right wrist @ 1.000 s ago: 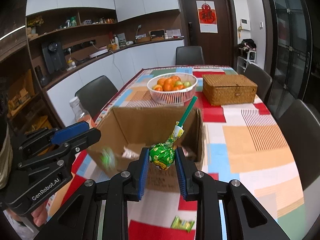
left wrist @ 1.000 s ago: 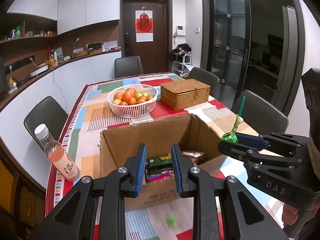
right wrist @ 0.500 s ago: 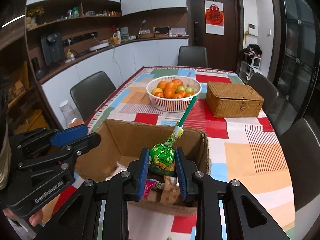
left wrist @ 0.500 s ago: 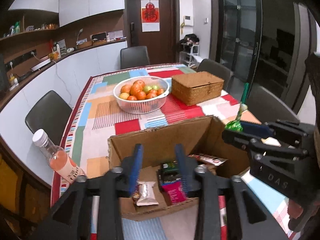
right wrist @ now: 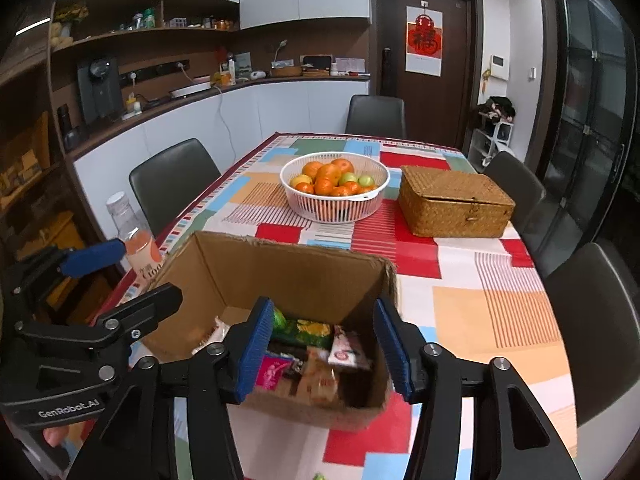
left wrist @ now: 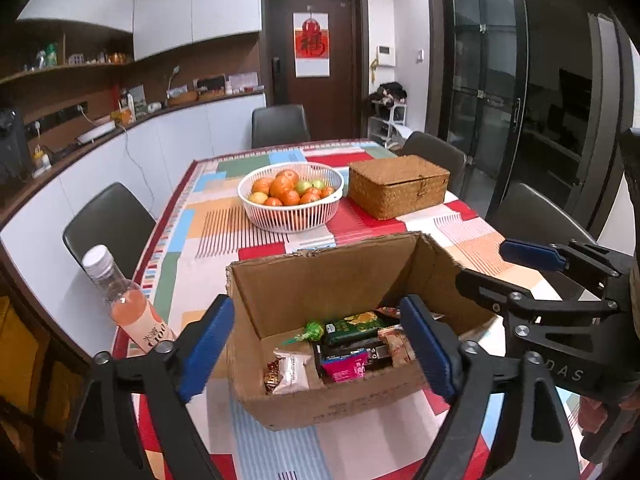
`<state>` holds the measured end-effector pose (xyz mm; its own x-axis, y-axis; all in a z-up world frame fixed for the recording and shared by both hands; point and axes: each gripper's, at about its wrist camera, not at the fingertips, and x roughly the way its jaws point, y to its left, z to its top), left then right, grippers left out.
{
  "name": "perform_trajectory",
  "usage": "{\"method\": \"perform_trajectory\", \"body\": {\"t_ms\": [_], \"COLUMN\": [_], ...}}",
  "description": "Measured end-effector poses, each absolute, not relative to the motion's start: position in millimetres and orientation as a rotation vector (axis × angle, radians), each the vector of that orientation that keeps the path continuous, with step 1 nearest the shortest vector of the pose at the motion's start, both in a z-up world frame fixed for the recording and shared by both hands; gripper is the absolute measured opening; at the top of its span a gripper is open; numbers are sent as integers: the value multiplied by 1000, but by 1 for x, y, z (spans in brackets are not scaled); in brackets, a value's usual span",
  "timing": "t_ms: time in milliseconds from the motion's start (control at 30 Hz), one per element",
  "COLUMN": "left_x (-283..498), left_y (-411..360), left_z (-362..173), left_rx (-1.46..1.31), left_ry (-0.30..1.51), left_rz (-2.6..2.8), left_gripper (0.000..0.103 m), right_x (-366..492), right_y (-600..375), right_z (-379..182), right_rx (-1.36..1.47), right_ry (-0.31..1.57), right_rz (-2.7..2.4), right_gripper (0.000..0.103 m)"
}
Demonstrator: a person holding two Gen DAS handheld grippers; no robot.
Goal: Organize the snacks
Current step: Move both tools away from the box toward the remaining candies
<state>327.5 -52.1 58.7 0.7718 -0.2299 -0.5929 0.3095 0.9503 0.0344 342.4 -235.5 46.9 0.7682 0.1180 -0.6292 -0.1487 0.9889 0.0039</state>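
Both grippers (left wrist: 320, 344) (right wrist: 326, 350) gape empty; lollipop (left wrist: 314, 330), seemingly landed, lies below in box (left wrist: 340, 404).

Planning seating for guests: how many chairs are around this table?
4 visible: chair at the far end, chair on the left side, and on the right side a far chair and a near chair. Others nearer the camera may be hidden.
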Motion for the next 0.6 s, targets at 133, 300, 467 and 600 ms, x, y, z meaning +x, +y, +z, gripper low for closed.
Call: {"method": "perform_trajectory", "body": {"t_ms": [133, 300, 467, 600], "left_x": [300, 267, 234, 214], "left_y": [-53, -61, -72, -79], "left_z": [64, 64, 56, 47], "left_rx": [149, 197, 235, 236], "left_ry": [561, 547, 557, 580], "left_rz": [-283, -336, -399, -442], "left_gripper": [99, 101, 102, 102], "right_x": [316, 279, 241, 214], "right_y": [-240, -251, -262, -270], "right_z": [53, 58, 58, 54], "right_rx": [-60, -42, -29, -21], "right_ry": [646, 604, 589, 594], "right_rz": [111, 72, 44, 24], "right_gripper": [63, 72, 74, 74]}}
